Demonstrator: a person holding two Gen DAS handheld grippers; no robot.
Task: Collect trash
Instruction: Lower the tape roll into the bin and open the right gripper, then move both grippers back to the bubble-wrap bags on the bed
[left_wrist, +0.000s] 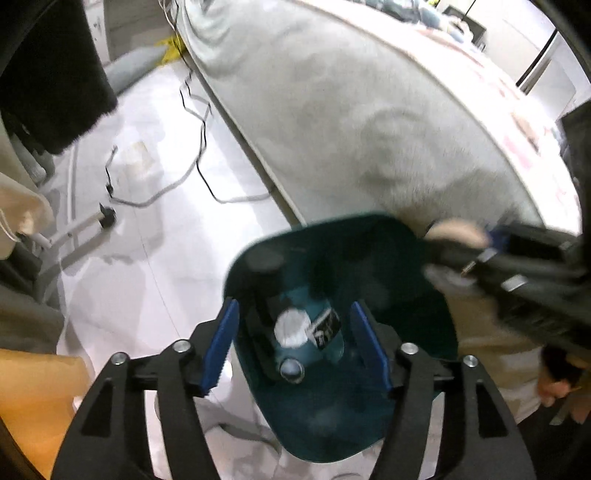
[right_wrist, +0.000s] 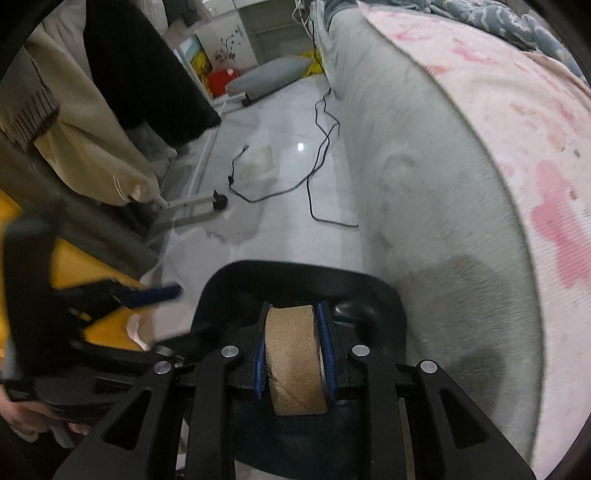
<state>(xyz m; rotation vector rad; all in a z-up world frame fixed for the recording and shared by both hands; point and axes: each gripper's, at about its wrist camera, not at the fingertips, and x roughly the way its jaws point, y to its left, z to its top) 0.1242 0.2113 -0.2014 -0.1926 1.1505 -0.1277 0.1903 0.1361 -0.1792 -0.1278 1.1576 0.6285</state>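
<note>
We keep the right hand-held gripper clamped on the cardboard roll over the bin at six o'clock for dropping, left hand-held gripper apart, empty.

A home bedroom: a bed with a pink sheet fills one side, clothes hang opposite, and charger cables trail over the tiled floor.

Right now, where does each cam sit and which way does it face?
Left wrist: on the left gripper, angled down into the teal bin; open jaws over a bottle; right gripper enters beside.
Right wrist: on the right gripper, angled down over the bin; jaws shut on a cardboard roll; left gripper alongside.
Shared: bin, bed, floor cable.
</note>
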